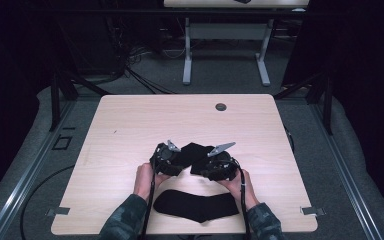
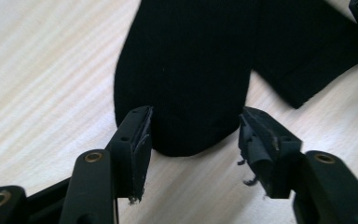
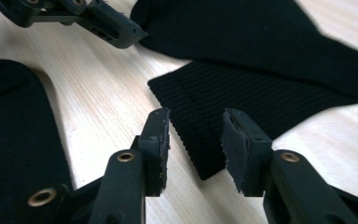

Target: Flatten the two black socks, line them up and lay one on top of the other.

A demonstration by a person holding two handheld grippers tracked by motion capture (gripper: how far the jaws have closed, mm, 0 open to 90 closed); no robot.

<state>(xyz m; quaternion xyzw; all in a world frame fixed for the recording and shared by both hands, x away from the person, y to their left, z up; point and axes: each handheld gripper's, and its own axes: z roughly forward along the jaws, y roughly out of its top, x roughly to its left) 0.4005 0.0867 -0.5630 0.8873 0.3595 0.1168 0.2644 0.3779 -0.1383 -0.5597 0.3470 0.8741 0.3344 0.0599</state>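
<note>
Both grippers' jaws apart, straddling folded black sock [image 1: 196,151] ends, unclamped; grippers hide sock's middle from above.

Left gripper [image 2: 195,135] sits low over the pale wooden table [image 2: 46,70], its two black jaws apart, straddling the rounded end of a black ribbed fabric sock [image 2: 191,65].

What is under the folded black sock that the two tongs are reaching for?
The wooden table shows all around the folded sock. The sock bends over itself, one part lying on the other. Whatever lies directly beneath stays covered by the cloth.
</note>
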